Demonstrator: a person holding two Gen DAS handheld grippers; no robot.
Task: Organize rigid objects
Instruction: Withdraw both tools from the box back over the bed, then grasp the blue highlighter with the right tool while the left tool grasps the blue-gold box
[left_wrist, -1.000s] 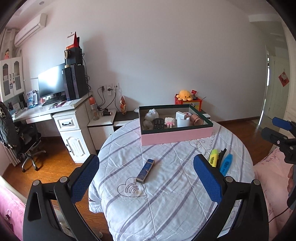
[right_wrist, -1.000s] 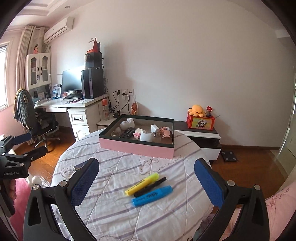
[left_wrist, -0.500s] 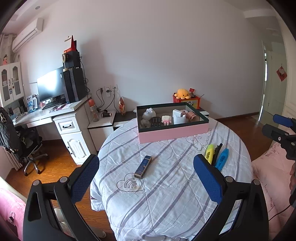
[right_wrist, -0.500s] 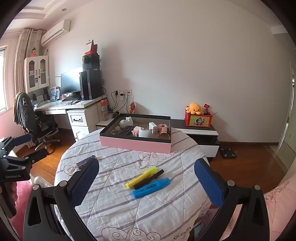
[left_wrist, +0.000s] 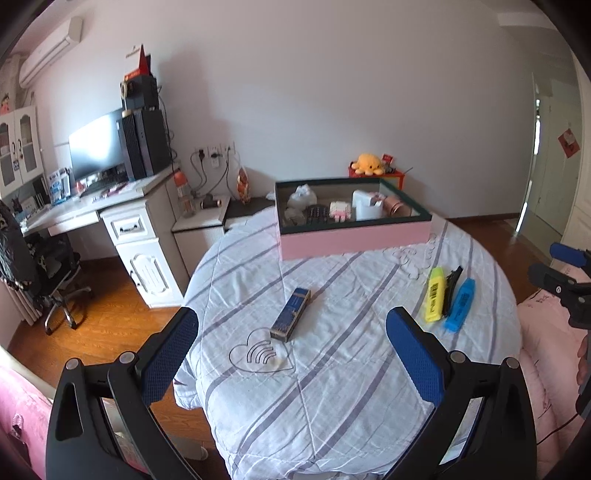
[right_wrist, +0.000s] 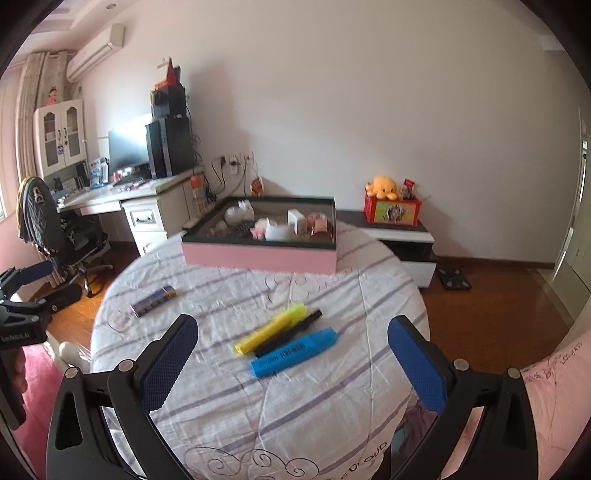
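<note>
Highlighters and a small box are scattered on the round, stripe-covered table (left_wrist: 332, 387). From left to right: a dark blue slim box (left_wrist: 290, 319) with gold edging, then a yellow highlighter (left_wrist: 434, 294), a black marker (left_wrist: 451, 288) and a blue highlighter (left_wrist: 460, 304) lying side by side, touching. The box is seen between the spread fingers of the left gripper (left_wrist: 291, 350), well ahead of them; the pens lie likewise ahead of the right gripper (right_wrist: 291, 354), also held wide and empty. The pink storage box (left_wrist: 354, 236) stands behind. Compared with half a second ago, both cameras have been brought nearer the table.
</note>
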